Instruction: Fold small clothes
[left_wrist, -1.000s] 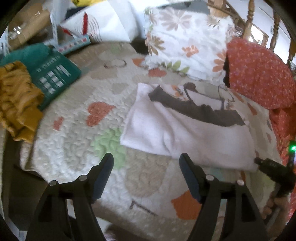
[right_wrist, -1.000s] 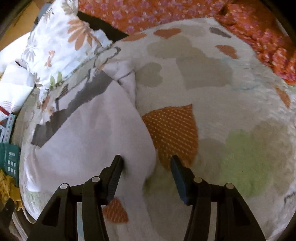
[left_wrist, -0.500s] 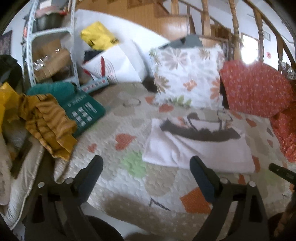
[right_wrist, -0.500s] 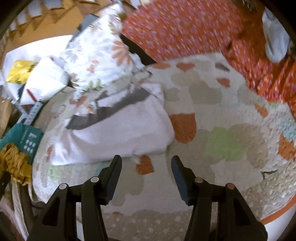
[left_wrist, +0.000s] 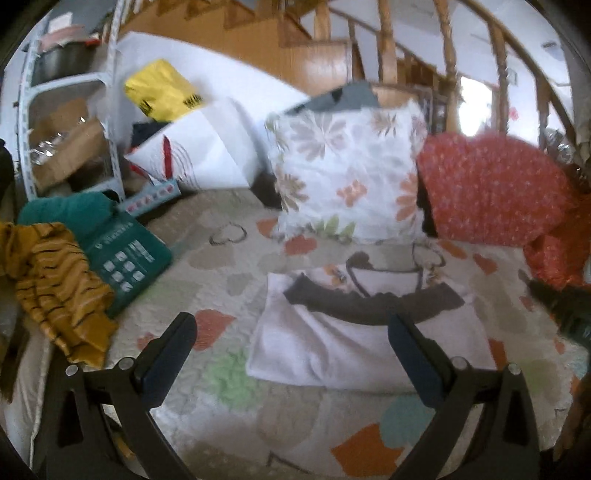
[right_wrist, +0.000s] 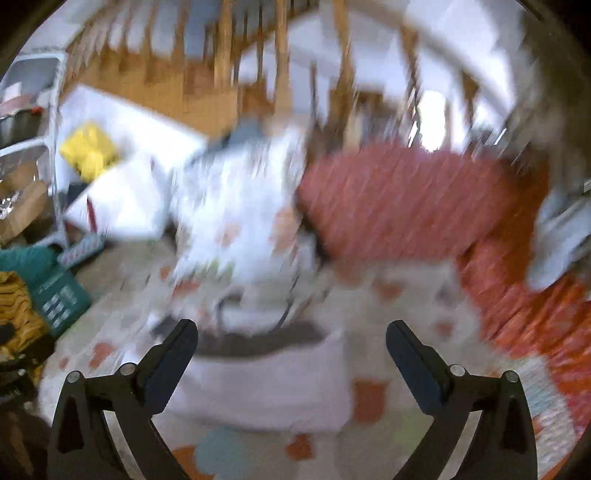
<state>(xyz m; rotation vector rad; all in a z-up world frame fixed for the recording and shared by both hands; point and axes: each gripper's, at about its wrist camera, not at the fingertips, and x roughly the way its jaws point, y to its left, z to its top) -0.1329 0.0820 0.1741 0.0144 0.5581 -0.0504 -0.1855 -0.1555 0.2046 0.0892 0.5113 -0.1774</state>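
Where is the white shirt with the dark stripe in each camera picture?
Left wrist: the white shirt lies on the quilt, low and center-right, reaching between the open tongs.
Right wrist: blurry, but the white shirt lies low in the middle, between the open tongs.
Shared landmark: the flowered pillow stands just behind it in both.

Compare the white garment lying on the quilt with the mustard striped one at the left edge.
The white garment lies flat in a neat folded rectangle; the mustard striped garment is a crumpled heap. The white garment is plain with a dark grey band; the mustard striped garment has thin dark stripes. The white garment sits mid-quilt; the mustard striped garment hangs at the quilt's edge. Neither is held by a gripper.
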